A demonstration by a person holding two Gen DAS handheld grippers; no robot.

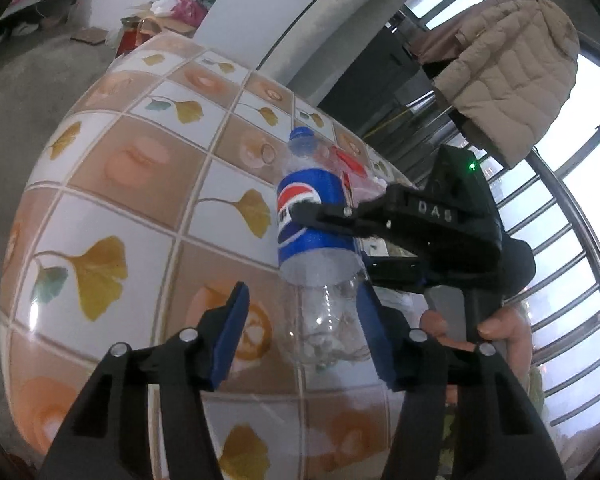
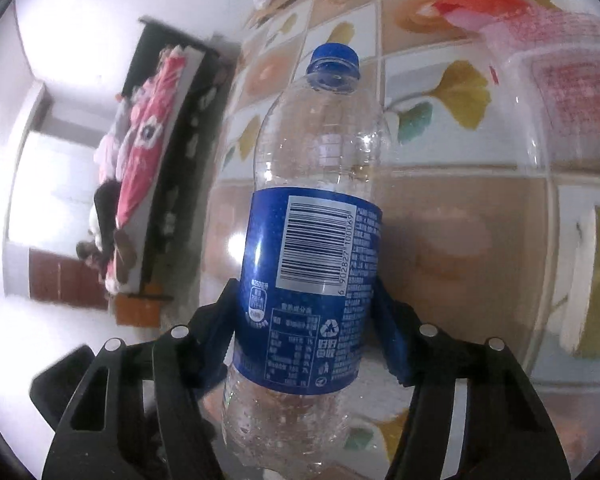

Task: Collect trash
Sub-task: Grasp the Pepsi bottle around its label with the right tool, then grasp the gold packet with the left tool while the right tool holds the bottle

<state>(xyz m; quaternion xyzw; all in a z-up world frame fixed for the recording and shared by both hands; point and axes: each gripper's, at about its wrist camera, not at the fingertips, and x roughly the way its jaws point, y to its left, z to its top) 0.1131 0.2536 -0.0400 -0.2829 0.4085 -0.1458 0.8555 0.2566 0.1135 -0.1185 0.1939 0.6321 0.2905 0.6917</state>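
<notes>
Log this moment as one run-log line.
right gripper: shut on bottle | left gripper: open beside bottle base | table: tiled

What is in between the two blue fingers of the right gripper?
The empty Pepsi bottle. In the right wrist view the right gripper has its blue fingers pressed on both sides of the bottle's blue label, so nothing else sits between them.

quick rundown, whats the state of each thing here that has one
bottle: upright, empty, blue cap on, label intact
right claw: closed on the bottle's label, one pad on each side
left claw: open, its right pad beside the bottle's clear base, its left pad well clear
clear bag: lying on the tablecloth, behind the bottle
jacket: hanging by the window
</notes>
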